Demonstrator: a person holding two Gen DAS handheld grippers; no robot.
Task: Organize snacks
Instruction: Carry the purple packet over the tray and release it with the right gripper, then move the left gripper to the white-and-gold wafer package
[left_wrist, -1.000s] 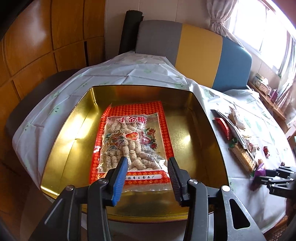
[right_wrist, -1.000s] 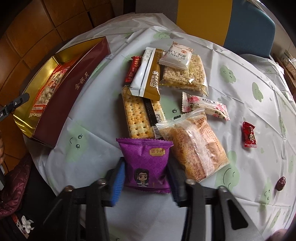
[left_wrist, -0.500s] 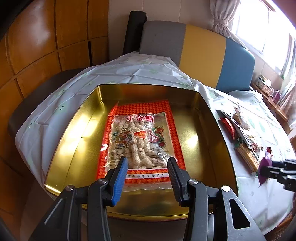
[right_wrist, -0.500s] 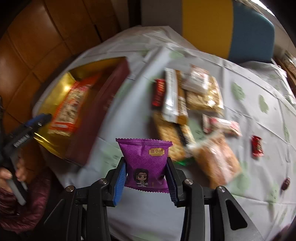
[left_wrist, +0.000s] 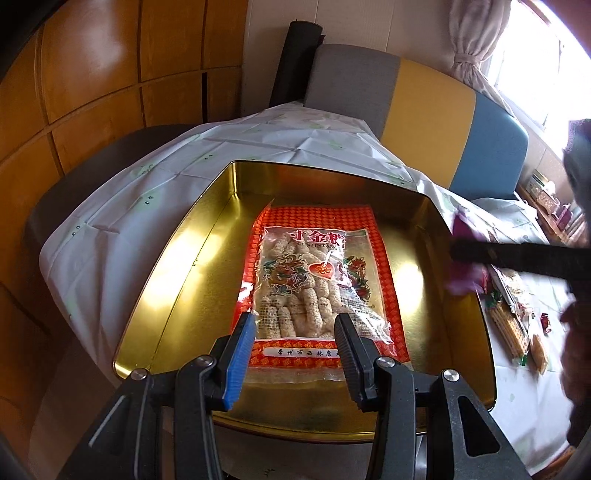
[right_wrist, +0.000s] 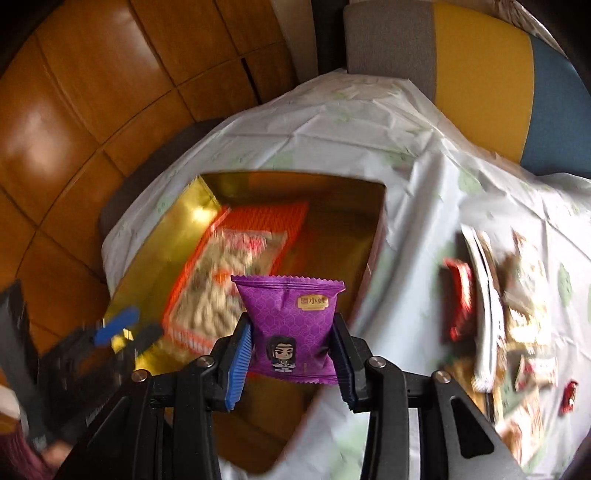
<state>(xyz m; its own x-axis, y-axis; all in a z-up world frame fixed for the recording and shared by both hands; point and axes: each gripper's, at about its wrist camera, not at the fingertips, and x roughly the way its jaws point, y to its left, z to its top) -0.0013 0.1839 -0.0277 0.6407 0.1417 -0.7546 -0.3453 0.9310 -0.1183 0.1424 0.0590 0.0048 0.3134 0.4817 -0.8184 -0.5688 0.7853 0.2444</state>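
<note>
One purple packet (right_wrist: 290, 326), lifted off table, now over gold tin (left_wrist: 192, 273).

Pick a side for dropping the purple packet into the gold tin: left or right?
Right. The right hand-held gripper already holds the purple packet, jaws easing open, near the gold tin. The left hand-held gripper is empty, over the red bag.

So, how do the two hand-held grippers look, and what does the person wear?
Each hand-held gripper, left and right, is black plastic with silver screw heads. One finger carries a ribbed blue pad, the other a ribbed black pad. A dark maroon sleeve shows at the lower left corner of the right wrist view.
</note>
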